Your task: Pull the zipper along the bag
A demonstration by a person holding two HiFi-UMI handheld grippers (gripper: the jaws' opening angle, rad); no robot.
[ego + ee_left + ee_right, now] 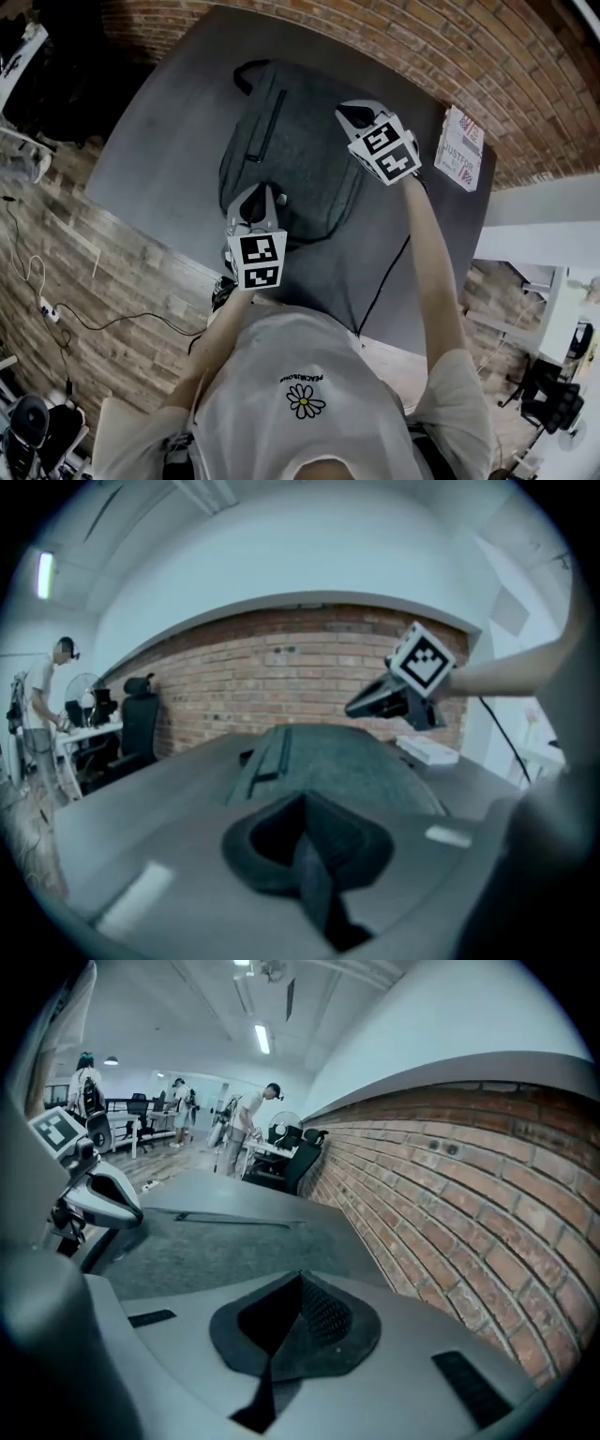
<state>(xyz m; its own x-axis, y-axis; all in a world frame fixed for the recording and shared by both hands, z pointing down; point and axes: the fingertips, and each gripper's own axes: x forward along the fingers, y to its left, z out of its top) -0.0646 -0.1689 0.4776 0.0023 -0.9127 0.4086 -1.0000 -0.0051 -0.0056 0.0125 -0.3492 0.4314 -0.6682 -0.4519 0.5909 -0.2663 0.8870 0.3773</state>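
White T-shirt (309, 403) fills the head view's foot. Beyond it a grey backpack (300, 159) lies flat on the dark table (159, 141), with a booklet (461, 148) to its right. The left gripper (259, 199) is over the backpack's near end and the right gripper (349, 114) over its right edge.

Left gripper view: the jaws are pressed together on nothing, and the pocket zipper (274, 752) is ahead.

Right gripper view: the jaws are likewise closed and empty. The backpack lies to the left and a brick wall (469, 1194) stands to the right.
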